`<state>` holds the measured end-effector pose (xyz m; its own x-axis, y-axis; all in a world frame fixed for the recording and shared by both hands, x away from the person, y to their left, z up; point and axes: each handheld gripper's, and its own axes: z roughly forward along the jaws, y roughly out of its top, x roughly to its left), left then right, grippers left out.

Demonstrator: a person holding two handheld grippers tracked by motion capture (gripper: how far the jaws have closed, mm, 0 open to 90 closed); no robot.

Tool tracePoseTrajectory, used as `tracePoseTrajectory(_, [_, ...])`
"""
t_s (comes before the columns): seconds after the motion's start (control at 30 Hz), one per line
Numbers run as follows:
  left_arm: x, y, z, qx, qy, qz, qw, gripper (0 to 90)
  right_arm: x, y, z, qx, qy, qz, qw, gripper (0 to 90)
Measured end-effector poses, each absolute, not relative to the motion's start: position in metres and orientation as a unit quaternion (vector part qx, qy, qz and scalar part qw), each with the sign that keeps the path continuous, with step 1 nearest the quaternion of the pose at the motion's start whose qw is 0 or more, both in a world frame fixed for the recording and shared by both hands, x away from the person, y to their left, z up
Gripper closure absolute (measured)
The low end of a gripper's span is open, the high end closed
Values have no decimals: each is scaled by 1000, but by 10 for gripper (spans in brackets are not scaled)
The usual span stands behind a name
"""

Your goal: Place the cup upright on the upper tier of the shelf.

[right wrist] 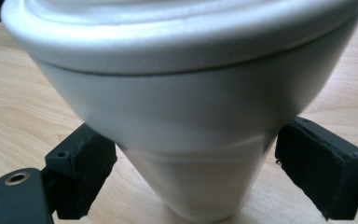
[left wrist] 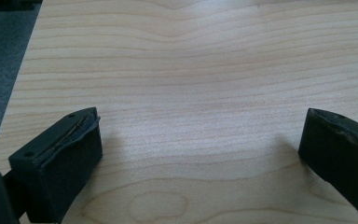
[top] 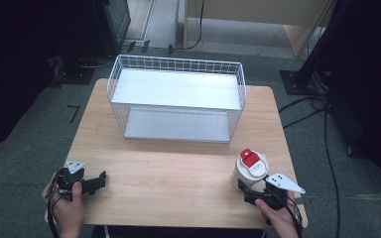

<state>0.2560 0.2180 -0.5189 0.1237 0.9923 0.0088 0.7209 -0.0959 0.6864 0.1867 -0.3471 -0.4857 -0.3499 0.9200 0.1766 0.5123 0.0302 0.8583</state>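
Right tool sat wide around my white cup, jaws flanking its base without clamping, near the counter's right front. Its red lid label was unreadable. Left tool gaped over bare wood.

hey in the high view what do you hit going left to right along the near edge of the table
Left tongs → bare tabletop → white cup → right tongs.
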Motion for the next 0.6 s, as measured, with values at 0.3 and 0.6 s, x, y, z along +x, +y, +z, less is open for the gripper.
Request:
tracePoseTrajectory(0.3, [256, 218, -519, 698, 614, 247, 274, 0, 195, -338, -487, 535, 665, 472, 222, 85])
tracePoseTrajectory(0.6, [257, 217, -519, 696, 615, 248, 275, 0, 197, -328, -486, 554, 638, 476, 244, 76])
